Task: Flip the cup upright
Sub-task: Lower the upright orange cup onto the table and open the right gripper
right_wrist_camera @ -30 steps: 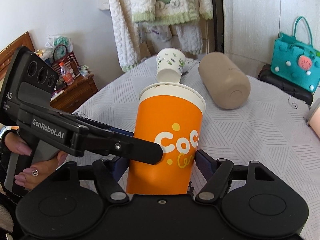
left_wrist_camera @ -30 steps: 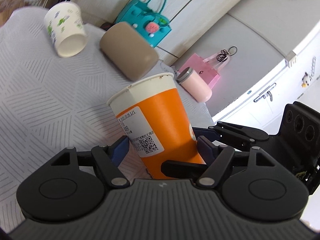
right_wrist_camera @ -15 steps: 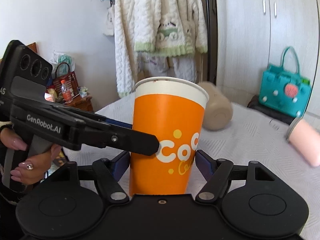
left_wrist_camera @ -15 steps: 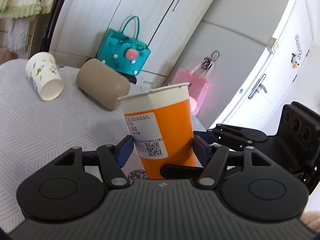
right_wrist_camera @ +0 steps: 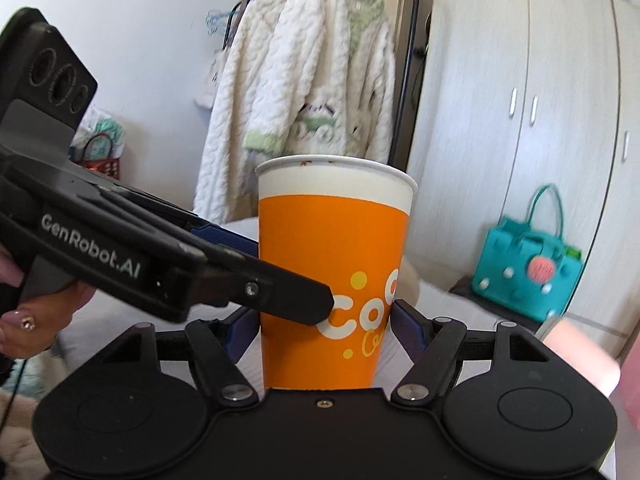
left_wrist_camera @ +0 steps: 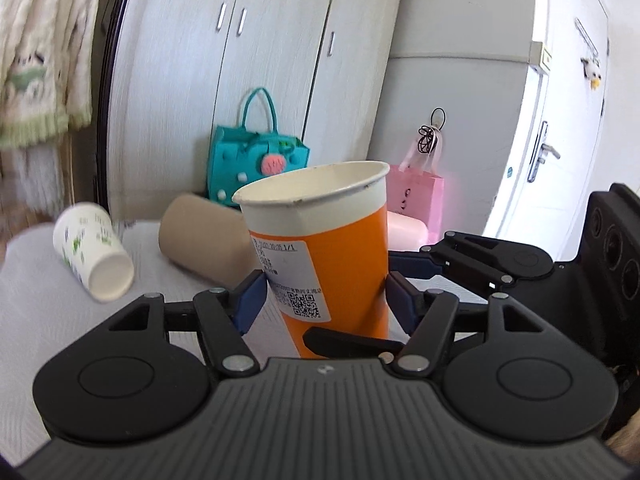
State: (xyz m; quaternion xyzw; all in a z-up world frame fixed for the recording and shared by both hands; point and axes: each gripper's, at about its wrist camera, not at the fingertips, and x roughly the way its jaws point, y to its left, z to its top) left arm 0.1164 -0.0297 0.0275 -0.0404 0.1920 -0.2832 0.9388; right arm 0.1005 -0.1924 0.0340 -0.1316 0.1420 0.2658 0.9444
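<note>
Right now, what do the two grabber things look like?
Both are black plastic. The left gripper and right gripper have dark blue pads on thin, linked arms with silver rivets above two round discs. One side says GenRobot.AI in white letters. The hand has pink nails with gems.

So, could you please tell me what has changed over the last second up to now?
Both views have swung upward from the bedspread to the wardrobe and door, so the orange cup appears to have been raised; its tilt in the left view eased, rim still up. Unchanged: the left hand-held gripper and right hand-held gripper both stay clamped on it; the white cup and tan cup still lie on their sides.
</note>
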